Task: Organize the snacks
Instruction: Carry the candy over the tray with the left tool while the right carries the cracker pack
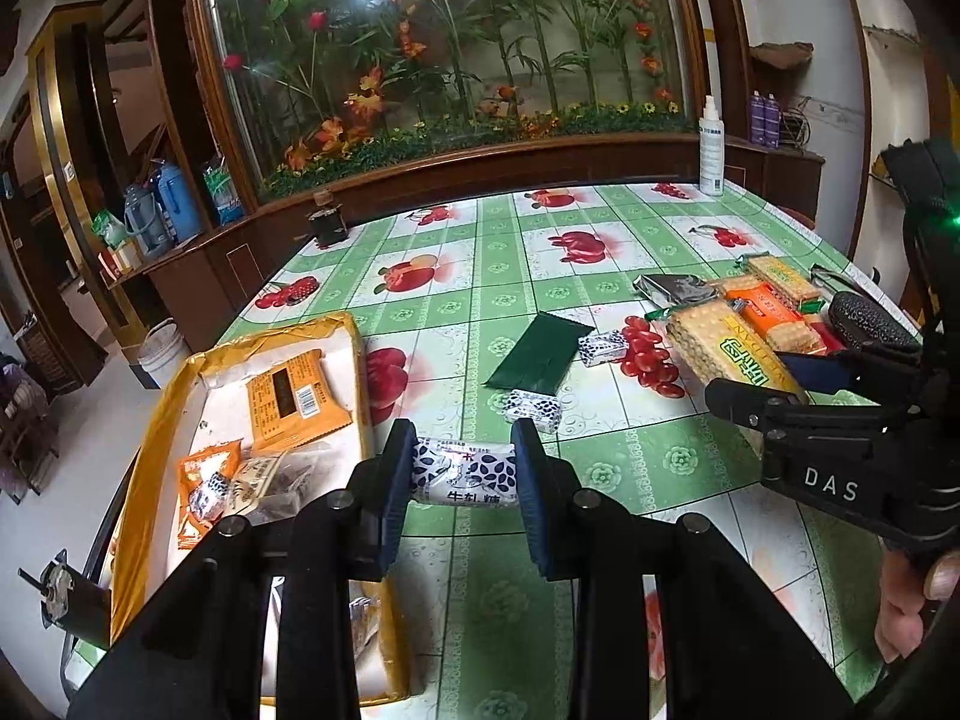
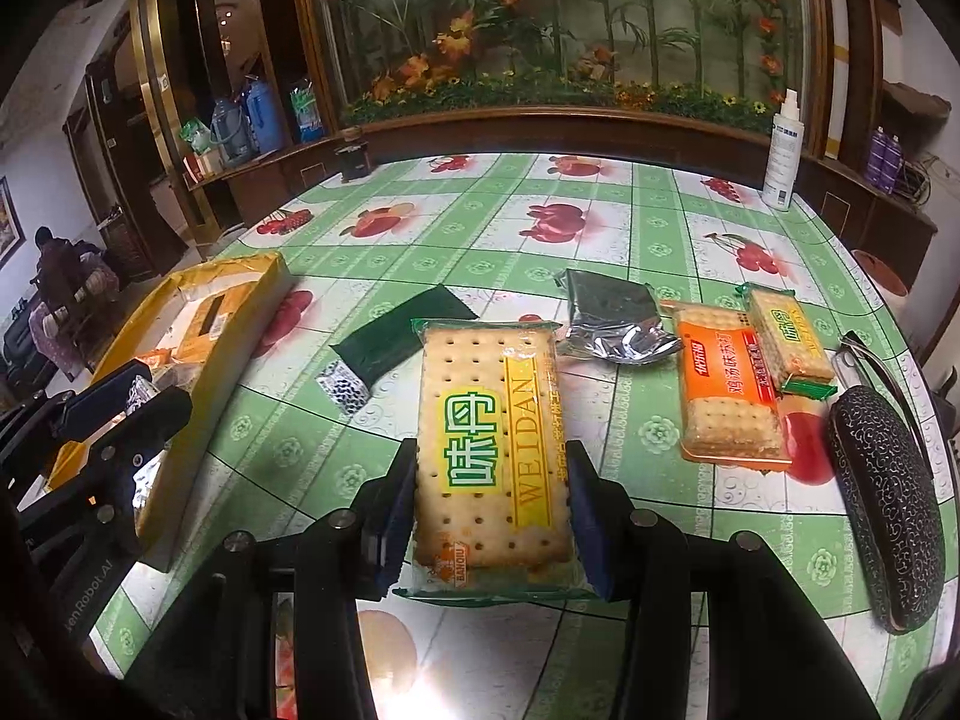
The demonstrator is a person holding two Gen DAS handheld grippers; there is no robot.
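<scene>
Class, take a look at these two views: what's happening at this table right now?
A person is sorting snacks with a claw in each hand. The left claw grips a small nougat candy beside the yellow box, which already holds several packets. The right claw grips a Weidan cracker pack. More cracker packs, a foil pouch and a wrapped candy lie on the fruit-print tablecloth.

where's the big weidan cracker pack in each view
Left wrist: the WEIDAN cracker pack is at right, held in the right tongs.
Right wrist: bottom centre, clamped in those tongs.
Shared landmark: the dark green packet to its left.
</scene>
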